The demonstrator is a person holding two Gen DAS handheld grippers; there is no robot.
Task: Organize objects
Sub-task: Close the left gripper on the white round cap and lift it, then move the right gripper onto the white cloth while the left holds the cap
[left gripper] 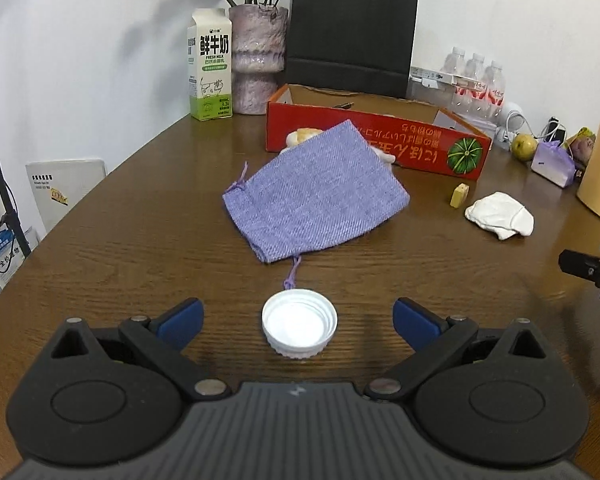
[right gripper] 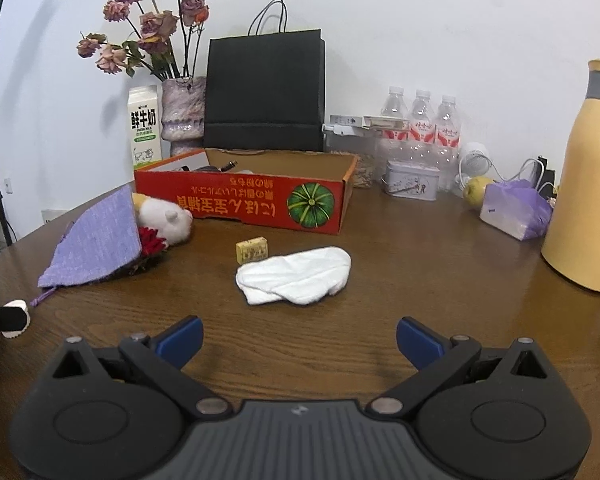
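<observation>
Your left gripper (left gripper: 298, 320) is spread wide, and the white bottle cap (left gripper: 299, 329) lies open side up on the wooden table (left gripper: 120, 248) between its blue pads (left gripper: 182, 318), touching neither. Just beyond the cap lies the purple drawstring pouch (left gripper: 314, 196), its cord end near the cap. Your right gripper (right gripper: 299, 343) is likewise released, holding nothing; the white folded cloth (right gripper: 296, 276) lies ahead of it, with the small yellow block (right gripper: 252, 249) just behind, near the red cardboard box (right gripper: 244, 198).
</observation>
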